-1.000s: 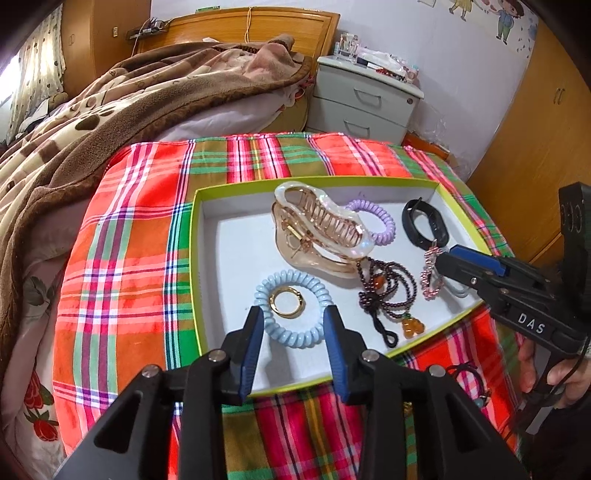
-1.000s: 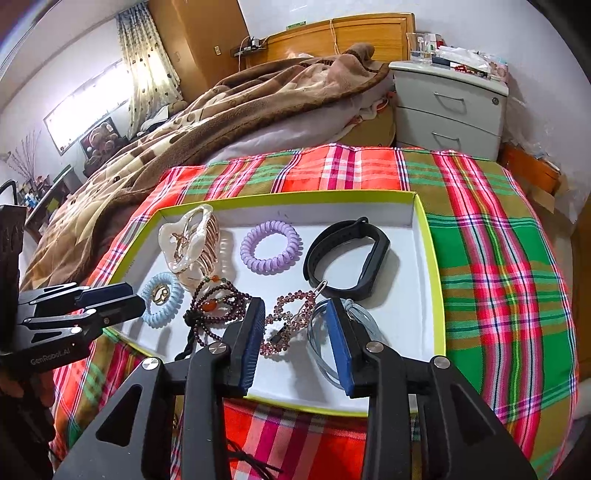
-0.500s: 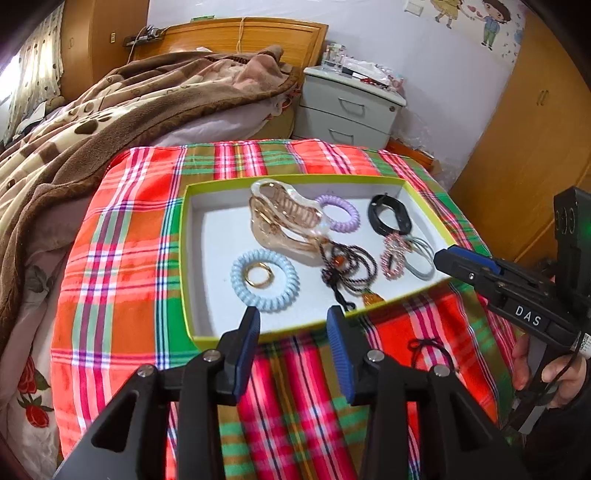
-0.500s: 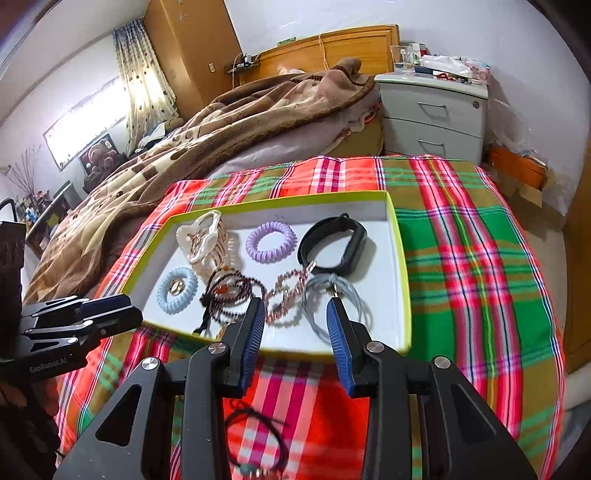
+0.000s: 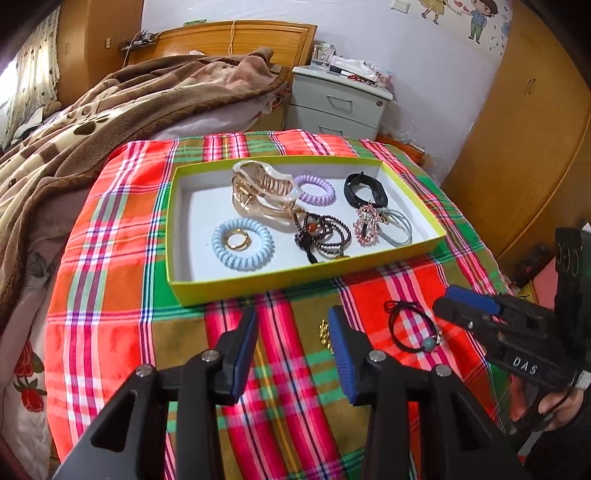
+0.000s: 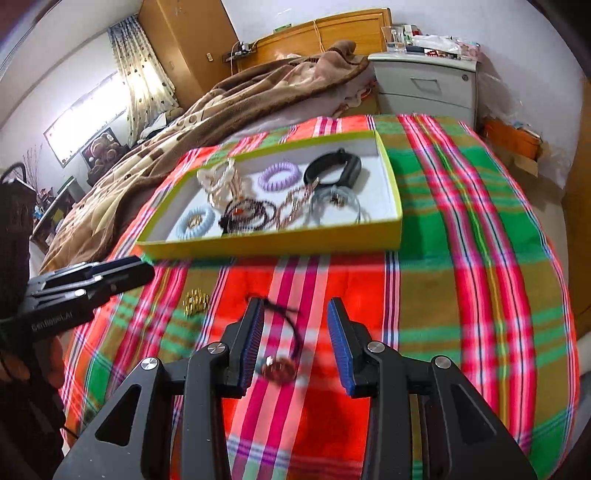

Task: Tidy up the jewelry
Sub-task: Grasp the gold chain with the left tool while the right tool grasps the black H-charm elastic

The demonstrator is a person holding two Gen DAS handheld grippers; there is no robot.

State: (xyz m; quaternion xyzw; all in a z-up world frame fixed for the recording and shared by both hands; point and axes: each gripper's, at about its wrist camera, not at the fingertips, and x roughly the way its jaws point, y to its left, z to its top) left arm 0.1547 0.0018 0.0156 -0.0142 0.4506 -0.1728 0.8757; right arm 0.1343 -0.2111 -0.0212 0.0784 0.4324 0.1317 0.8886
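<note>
Both the left hand-held gripper [image 5: 293, 343] and right hand-held gripper [image 6: 295, 338] hang spread and empty; the tray [image 5: 295, 275] lies ahead, a black cord bracelet [image 6: 286, 332] under the right.

A bedroom is shown. A bed with a wooden headboard [image 5: 236, 37] is set against a white wall [image 5: 369, 33], and a brown patterned blanket [image 5: 110, 107] is heaped over it. A grey-white nightstand [image 5: 340, 103] with two drawers is placed just beside the headboard, its top cluttered with small items. Wooden wardrobes [image 5: 517, 122] are seen to the right. Cartoon stickers [image 5: 469, 14] are fixed high on the wall. Daylight is admitted through a window [image 6: 88, 118] flanked by a dotted curtain [image 6: 144, 77].
</note>
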